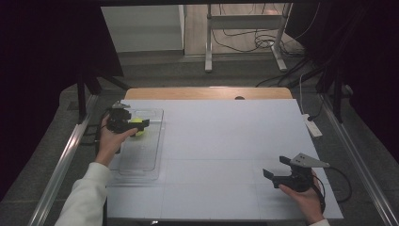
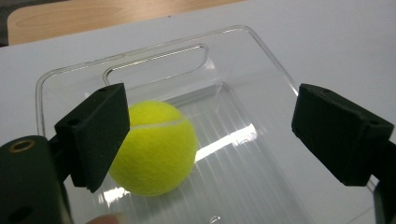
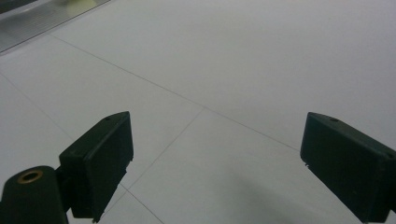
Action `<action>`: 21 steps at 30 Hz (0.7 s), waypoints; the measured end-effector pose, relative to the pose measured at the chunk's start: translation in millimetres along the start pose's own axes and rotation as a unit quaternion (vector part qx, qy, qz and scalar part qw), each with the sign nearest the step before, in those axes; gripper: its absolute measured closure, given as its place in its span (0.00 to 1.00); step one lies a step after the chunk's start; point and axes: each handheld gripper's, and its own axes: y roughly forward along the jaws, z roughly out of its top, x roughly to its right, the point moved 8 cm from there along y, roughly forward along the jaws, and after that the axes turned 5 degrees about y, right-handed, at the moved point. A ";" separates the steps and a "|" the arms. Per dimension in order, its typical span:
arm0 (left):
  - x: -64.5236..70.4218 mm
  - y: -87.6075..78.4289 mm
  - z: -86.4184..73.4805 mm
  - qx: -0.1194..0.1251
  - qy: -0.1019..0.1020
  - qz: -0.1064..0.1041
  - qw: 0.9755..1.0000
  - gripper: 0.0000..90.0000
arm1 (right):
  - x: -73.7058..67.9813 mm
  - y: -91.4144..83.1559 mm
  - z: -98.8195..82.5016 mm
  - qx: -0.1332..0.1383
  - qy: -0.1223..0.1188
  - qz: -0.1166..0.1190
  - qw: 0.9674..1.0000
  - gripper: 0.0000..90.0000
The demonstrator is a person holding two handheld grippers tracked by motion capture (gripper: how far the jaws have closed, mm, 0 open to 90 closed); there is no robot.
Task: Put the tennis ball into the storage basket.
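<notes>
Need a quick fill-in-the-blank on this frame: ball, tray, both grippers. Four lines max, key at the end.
1. The tennis ball lies inside the clear ____.
2. The left gripper has its jaws ____, no pad pressing the ball.
3. The ball's colour is ____.
4. The right gripper hangs over bare ____ table.

Missing words: tray; open; yellow; white

No writing, label, brand, number or sign can be read anywhere in these views; every surface in sight appears plain and unmarked.
</notes>
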 end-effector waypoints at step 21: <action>30.4 -21.1 -2.1 0.032 0.019 -0.032 0.999 0.15 | 0.7 -4.6 -0.1 0.007 0.009 0.005 1.000 0.11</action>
